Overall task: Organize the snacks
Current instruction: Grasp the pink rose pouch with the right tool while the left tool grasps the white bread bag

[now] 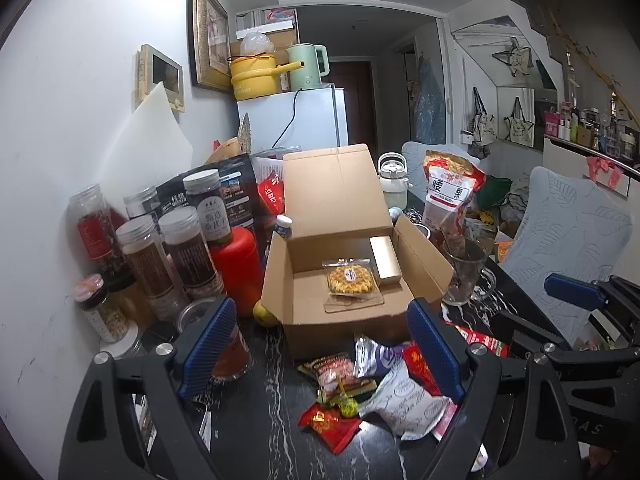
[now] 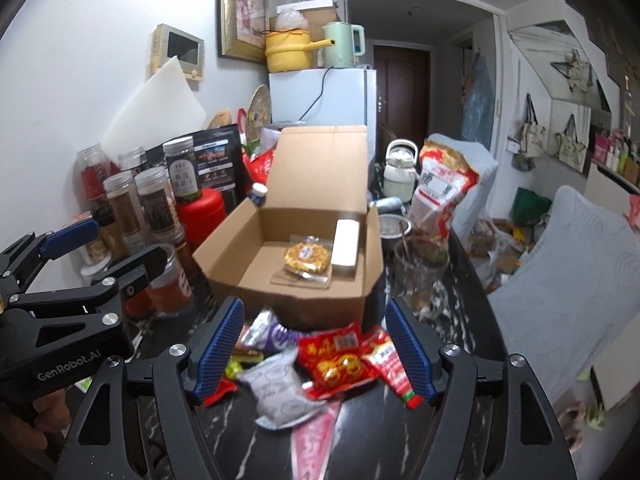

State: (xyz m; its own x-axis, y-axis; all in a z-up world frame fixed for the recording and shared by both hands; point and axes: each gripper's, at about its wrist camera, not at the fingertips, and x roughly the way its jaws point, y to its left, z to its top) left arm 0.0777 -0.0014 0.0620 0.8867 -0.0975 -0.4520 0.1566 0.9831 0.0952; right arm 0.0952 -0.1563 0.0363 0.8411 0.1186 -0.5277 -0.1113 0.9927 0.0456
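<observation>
An open cardboard box (image 1: 344, 340) stands on the black marble table. Inside it lie a wrapped round yellow cake (image 1: 351, 277) and a small gold carton (image 1: 385, 258). A pile of snack packets lies in front of the box: a white packet (image 1: 404, 400), red packets (image 1: 332, 424) and a purple-silver one (image 1: 374, 354). My left gripper (image 1: 322, 346) hovers open over the pile's left part, with nothing pinched. My right gripper (image 2: 316, 346) stands open around the red packets (image 2: 340, 360) and the white packet (image 2: 280, 388), its pads clear of them. The two grippers are side by side.
Several spice jars (image 1: 160, 256) and a red canister (image 1: 236, 264) crowd the left, by the wall. A glass mug (image 1: 466, 272) and a tall red-white bag (image 1: 448, 196) stand right of the box. A grey chair (image 1: 572, 232) is at the right, a white fridge (image 1: 292, 120) behind.
</observation>
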